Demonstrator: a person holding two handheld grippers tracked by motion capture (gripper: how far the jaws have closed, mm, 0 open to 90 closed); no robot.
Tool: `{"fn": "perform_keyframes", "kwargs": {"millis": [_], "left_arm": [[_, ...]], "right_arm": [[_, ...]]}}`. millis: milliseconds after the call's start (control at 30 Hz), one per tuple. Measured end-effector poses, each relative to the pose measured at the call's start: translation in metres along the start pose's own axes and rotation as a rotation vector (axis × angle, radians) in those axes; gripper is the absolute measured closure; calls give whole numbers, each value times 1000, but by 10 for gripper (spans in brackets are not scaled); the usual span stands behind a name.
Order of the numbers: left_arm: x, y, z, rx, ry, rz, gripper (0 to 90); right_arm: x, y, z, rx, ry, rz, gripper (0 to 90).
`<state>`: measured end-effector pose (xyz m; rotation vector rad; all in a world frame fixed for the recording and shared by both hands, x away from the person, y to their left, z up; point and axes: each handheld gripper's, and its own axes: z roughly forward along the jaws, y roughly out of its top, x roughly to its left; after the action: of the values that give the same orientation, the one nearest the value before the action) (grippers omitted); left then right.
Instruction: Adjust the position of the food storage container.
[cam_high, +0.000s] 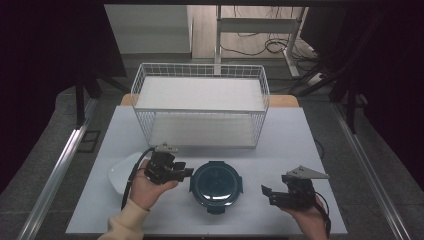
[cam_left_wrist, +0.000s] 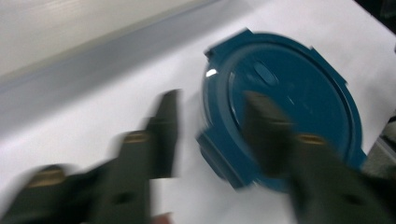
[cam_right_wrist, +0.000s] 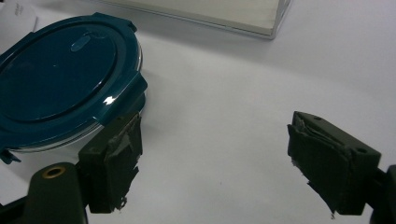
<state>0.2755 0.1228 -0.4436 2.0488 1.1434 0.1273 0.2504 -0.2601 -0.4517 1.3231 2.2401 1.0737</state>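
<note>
Teal-lidded and round, a food container (cam_high: 216, 185) is seen resting near the front edge of the white worktop (cam_high: 295, 135), between two hand-held grippers. The left gripper (cam_high: 186, 173) is held just beside its left rim, fingers (cam_left_wrist: 163, 130) parted and gripping nothing. The right gripper (cam_high: 266, 194), set apart on the right, is likewise spread and empty. A wire basket (cam_high: 200, 105) stands behind; a white plate (cam_high: 121, 172) lies partly hidden behind the left hand.
</note>
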Motion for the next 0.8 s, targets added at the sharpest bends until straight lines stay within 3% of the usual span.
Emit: {"fn": "perform_keyframes", "kwargs": {"millis": [100, 233, 400, 800], "left_arm": [[-11, -12, -8, -16, 12, -13, 315], [-11, -26, -10, -12, 9, -41, 234], [5, -37, -13, -9, 15, -91, 223], [9, -40, -12, -12, 6, -99, 215]], "right_arm": [[2, 1, 0, -3, 5, -5, 177], [4, 1, -1, -6, 10, -13, 177], [1, 2, -2, -9, 10, -13, 177], [2, 3, -1, -9, 10, -19, 177]]}}
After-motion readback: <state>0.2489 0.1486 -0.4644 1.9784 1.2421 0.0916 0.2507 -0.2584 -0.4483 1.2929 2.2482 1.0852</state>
